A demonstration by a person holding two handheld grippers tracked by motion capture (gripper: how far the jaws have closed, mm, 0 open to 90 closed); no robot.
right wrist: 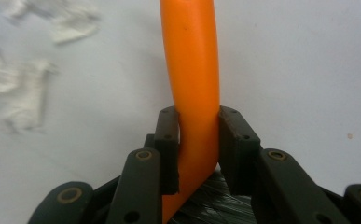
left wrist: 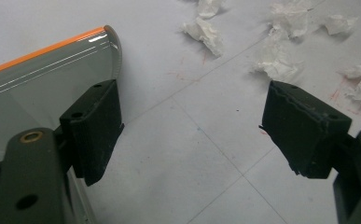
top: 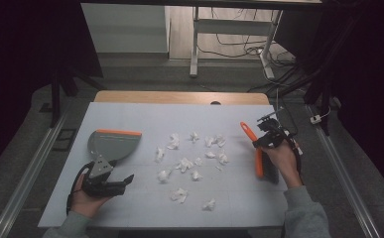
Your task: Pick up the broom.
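A grey dustpan [top: 111, 144] with an orange front lip lies at the table's left; its lip and pan [left wrist: 38, 74] fill the left of the left gripper view. My left gripper [top: 111, 184] is open just in front of the dustpan, with nothing between its fingers [left wrist: 96, 128]. At the right, my right gripper [top: 265, 140] is shut on the orange handle [right wrist: 192, 79] of a hand brush [top: 259, 153], whose dark bristles [right wrist: 206, 205] show below the jaws. Several crumpled white paper scraps [top: 184, 163] lie scattered between the two grippers.
The white table top [top: 145, 116] ends in a wooden strip at the far edge. Metal rails run along both sides of the table. A desk frame [top: 195, 44] and loose cables stand on the floor beyond.
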